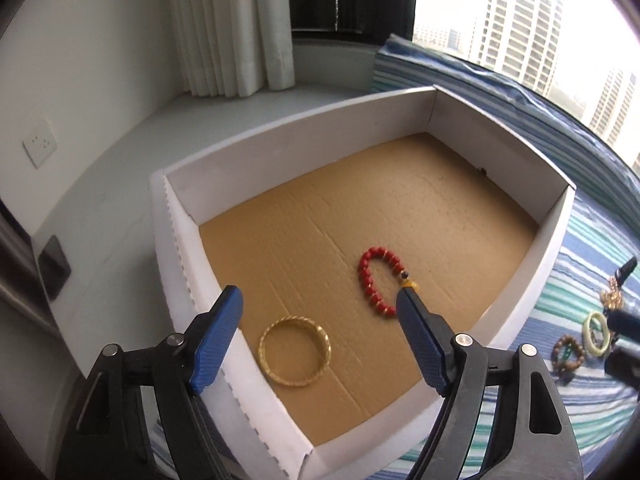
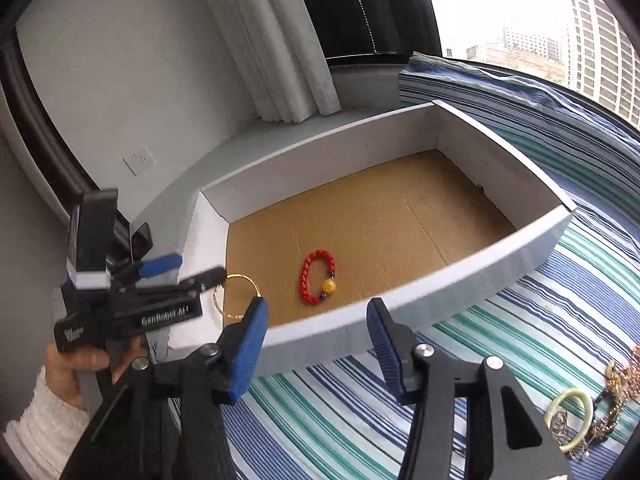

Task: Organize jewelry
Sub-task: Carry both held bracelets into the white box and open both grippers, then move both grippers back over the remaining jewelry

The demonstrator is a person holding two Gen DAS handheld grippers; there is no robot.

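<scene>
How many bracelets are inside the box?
2. The gold bangle lies near the box's front corner; the red bead bracelet lies mid-floor. More jewelry sits outside.

black tongs (image 1: 318,322), blue pads, white knit sleeve (image 2: 44,428)

A striped blue-green bedspread (image 2: 500,344) is carrying a white cardboard box (image 2: 460,280) on the left and loose bracelets (image 2: 576,420) lying near right.

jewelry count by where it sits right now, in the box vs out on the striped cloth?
In white cardboard box: 2 (gold bangle, red bead bracelet).
On striped cloth: at least 3 (pale green bangle, brown bead bracelet, gold chain tangle); the pile is too tangled to separate further.
Total: at least 5.
</scene>
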